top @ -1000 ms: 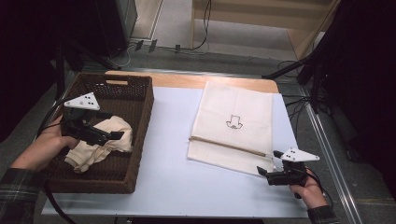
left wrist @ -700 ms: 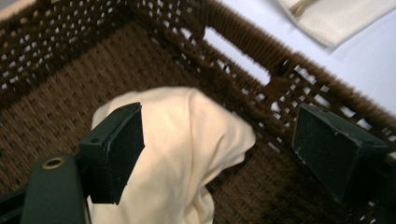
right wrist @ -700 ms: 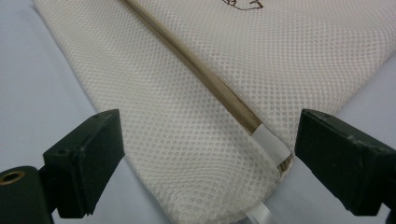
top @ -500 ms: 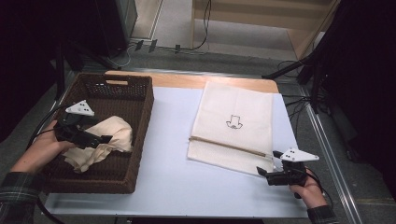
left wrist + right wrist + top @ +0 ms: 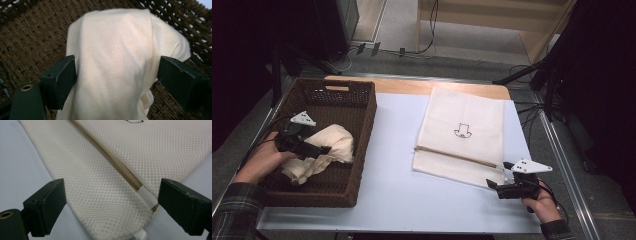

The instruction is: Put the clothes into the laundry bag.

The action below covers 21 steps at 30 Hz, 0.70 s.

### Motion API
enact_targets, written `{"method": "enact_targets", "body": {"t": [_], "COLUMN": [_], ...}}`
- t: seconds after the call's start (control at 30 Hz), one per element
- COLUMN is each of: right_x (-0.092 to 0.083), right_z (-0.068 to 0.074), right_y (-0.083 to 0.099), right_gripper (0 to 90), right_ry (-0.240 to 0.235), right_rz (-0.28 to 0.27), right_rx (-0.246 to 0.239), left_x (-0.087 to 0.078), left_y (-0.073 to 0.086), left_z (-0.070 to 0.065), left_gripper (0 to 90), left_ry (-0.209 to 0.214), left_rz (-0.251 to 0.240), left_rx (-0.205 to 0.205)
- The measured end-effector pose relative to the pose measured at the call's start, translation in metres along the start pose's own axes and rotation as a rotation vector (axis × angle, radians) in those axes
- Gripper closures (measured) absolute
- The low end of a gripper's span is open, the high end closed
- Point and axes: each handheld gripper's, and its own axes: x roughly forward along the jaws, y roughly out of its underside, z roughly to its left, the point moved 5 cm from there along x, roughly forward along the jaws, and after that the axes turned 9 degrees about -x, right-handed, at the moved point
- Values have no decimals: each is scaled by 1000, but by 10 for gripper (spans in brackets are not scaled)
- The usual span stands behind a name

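From up high, the left gripper (image 5: 319, 149) sits inside the basket (image 5: 362, 150), jaws apart, nose against the cloth (image 5: 332, 142). Its own camera shows the cloth (image 5: 112, 65) right between the spread jaws, nothing clamped. The right gripper (image 5: 110, 205) idles, jaws wide, at the mesh bag (image 5: 100, 182) corner, well away from the basket.

Woven wicker basket (image 5: 362, 130), mesh bag (image 5: 467, 125)

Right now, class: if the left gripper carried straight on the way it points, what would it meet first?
Most likely the cream cloth in the wicker basket; it lies directly between the left gripper's open jaws, though the gap is hard to judge.
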Motion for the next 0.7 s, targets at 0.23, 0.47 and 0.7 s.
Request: {"method": "enact_targets", "body": {"t": [0.23, 0.47, 0.7], "right_x": [0, 1, 2], "right_z": [-1, 0, 0], "right_y": [0, 0, 1], "right_gripper": [85, 85, 85], "right_ry": [-3, -7, -9], "right_rz": [-1, 7, 16], "right_rx": [6, 3, 2], "left_x": [10, 20, 29], "left_y": [4, 10, 17], "left_z": [-2, -4, -2], "left_gripper": [177, 153, 125], "left_ry": [-1, -42, -78], "left_rz": [34, 94, 169], "left_rx": [39, 61, 106]}}
